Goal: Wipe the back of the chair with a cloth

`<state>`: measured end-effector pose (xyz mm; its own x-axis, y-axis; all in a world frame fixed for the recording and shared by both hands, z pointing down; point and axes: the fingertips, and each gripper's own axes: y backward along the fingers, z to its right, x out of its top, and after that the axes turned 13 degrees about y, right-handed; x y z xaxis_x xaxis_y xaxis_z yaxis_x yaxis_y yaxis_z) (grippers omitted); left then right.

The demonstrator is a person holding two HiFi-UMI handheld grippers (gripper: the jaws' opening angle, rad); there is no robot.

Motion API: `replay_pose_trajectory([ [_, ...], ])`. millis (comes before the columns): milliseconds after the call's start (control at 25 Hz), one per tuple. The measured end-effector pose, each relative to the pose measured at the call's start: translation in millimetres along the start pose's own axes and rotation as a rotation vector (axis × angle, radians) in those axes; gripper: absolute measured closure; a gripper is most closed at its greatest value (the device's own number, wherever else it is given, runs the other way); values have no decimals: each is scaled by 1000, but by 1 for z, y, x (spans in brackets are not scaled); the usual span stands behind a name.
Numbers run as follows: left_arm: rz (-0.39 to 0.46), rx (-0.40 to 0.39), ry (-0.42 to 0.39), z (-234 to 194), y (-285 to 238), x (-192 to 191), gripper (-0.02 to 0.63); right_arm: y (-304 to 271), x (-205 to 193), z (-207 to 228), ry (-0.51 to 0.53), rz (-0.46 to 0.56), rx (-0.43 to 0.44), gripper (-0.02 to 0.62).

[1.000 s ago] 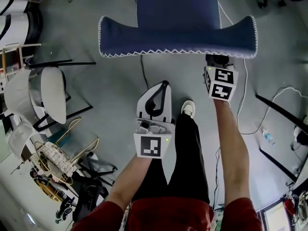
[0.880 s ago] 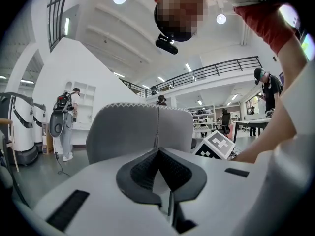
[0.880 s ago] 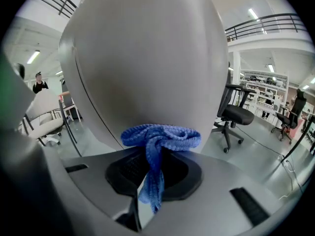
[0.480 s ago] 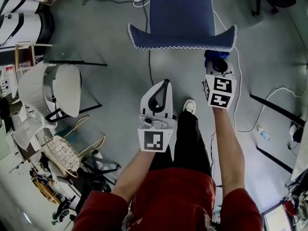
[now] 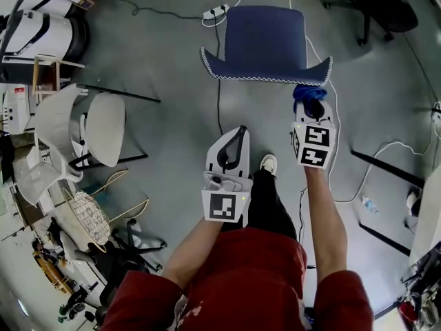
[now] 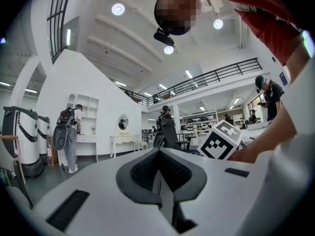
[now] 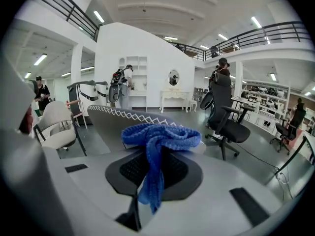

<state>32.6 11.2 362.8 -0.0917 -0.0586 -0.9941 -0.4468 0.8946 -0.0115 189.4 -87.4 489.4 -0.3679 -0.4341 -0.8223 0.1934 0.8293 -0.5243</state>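
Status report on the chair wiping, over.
Right gripper shut on blue cloth, at edge of chair back, contact unclear. Left gripper shut, empty. Floor cable below, not blocking.

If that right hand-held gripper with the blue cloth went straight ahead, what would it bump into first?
Probably the blue chair back, near its right end: its white-stitched edge lies just beyond the cloth in the right hand-held gripper. Depth is uncertain.
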Motion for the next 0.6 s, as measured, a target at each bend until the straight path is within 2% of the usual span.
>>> replay_pose_trajectory([
  [160, 15, 2, -5, -3, -3, 4, 592, 1, 2, 1, -1, 20, -5, 534],
  [280, 9, 4, -5, -7, -7, -8, 592, -3, -7, -3, -5, 32, -2, 534],
  [600, -46, 14, 33, -22, -13, -84, 592, -56, -87, -41, -37, -15, 40, 534],
])
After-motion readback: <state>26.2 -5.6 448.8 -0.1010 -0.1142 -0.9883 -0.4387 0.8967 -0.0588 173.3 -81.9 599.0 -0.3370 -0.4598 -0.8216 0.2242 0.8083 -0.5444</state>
